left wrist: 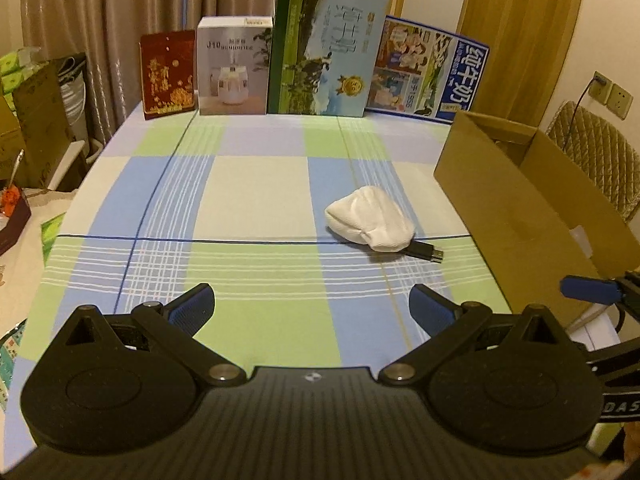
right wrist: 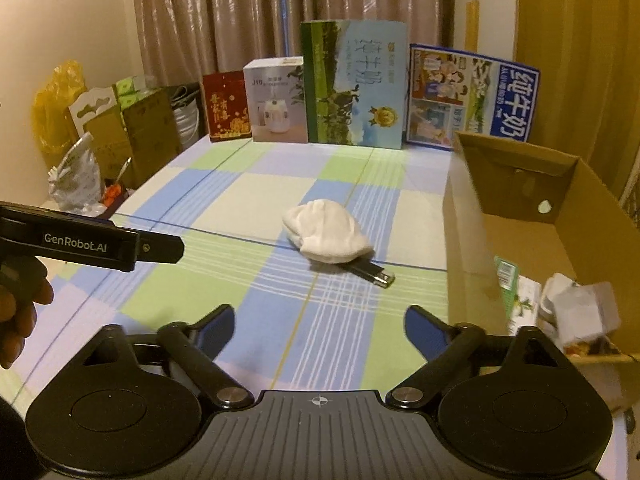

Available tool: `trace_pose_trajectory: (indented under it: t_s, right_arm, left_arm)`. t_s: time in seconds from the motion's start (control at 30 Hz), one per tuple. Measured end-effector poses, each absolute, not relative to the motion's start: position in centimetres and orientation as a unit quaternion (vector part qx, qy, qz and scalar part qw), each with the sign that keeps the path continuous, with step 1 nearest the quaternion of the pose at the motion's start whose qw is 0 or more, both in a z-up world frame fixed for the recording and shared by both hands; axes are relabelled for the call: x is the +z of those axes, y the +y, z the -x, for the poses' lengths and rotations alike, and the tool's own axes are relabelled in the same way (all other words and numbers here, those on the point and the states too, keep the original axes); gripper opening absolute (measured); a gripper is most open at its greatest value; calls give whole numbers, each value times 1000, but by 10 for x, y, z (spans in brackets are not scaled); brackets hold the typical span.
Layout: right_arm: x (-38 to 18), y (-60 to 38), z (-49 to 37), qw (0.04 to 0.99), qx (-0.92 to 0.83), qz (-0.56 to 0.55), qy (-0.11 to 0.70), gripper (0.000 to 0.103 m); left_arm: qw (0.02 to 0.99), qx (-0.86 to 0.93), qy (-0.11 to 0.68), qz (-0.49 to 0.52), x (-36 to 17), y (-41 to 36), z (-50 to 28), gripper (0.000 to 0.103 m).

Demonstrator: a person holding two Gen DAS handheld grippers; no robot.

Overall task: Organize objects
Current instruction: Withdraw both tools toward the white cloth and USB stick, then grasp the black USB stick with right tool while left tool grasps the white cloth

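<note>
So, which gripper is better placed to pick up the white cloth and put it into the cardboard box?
Probably the right gripper: open, facing the white cloth, with the cardboard box directly beside it.

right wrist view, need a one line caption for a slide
Open right gripper faces a white cloth lying over a black USB plug on the checked tablecloth, beside a partly filled cardboard box.
</note>
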State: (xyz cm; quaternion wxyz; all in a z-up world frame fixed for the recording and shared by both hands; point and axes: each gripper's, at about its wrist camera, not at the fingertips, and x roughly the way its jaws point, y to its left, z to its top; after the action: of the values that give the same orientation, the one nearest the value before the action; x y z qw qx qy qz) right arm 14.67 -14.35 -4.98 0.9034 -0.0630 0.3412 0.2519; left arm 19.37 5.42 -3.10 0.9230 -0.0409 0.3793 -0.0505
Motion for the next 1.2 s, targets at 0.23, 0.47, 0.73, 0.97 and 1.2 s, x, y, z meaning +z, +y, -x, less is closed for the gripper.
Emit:
trace_pose_trajectory:
  t_s: [0.23,0.47,0.73,0.97,1.2]
  right_arm:
    - [-88,-121,-185,900,240,84,355,63]
    - [-111,-112,-226,899,225,92,365,61]
    - [-132,-115,-252,901,206,100,369,61]
    - [-139,-113,-264,902,202,108,365,60]
    - [-141,-110,-270,903,203,111,362,60]
  left_arm:
    - [920,-67,383,48,-57,57,-235,102]
    - [916,-89,388,56,-80,47,-276,100]
    - [904,-134,398,78,-104,31,-320,90]
    - [893,-152,412,100,-121,18,-346,70]
    - [887,-159,420,112,-123,18,-350,30]
